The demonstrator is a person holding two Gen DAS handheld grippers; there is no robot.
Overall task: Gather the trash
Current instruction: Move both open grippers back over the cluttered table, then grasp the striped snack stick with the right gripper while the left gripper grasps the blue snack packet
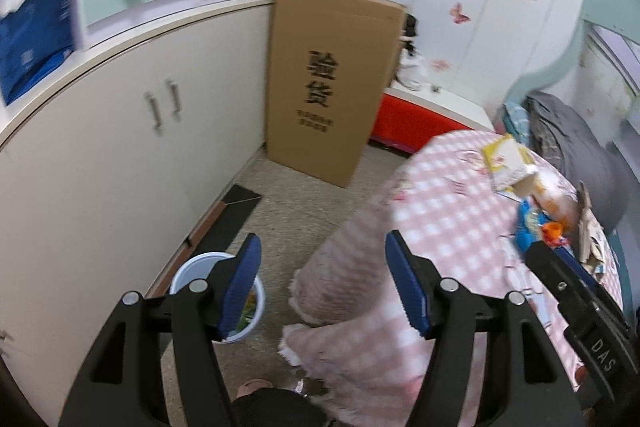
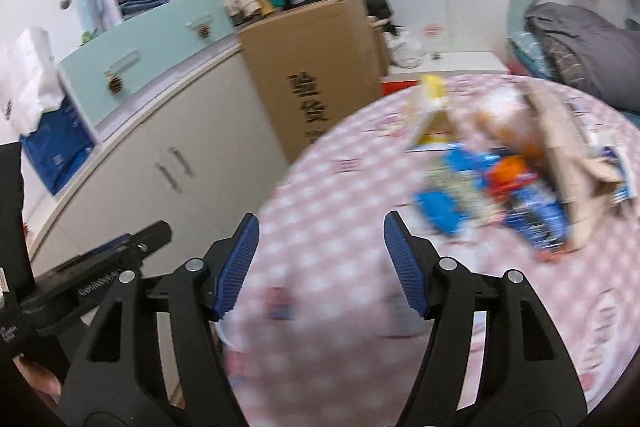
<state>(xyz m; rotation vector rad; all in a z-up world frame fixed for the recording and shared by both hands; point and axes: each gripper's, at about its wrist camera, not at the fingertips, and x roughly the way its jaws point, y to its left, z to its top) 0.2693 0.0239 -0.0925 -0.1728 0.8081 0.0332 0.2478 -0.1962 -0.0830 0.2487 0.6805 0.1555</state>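
Observation:
A heap of trash lies on the pink checked bedspread (image 1: 436, 223): a yellow and white carton (image 1: 506, 163), blue wrappers (image 1: 526, 227), an orange cap (image 1: 552, 229) and torn cardboard (image 1: 590, 227). The right wrist view shows the same heap, blurred: blue wrappers (image 2: 452, 203), cardboard (image 2: 560, 155). My left gripper (image 1: 322, 283) hangs open over the floor beside the bed's edge, nothing between its fingers. A white bin (image 1: 192, 271) with scraps inside stands on the floor just under its left finger. My right gripper (image 2: 320, 271) is open above the bedspread (image 2: 320, 187), left of the heap.
White cupboards (image 1: 132, 131) run along the left. A tall brown cardboard box (image 1: 324, 83) stands on the floor at the far end, with a red and white bench (image 1: 416, 115) beside it. Grey bedding (image 1: 572, 143) is piled at the bed's head. The floor strip (image 1: 296, 203) between cupboards and bed is narrow.

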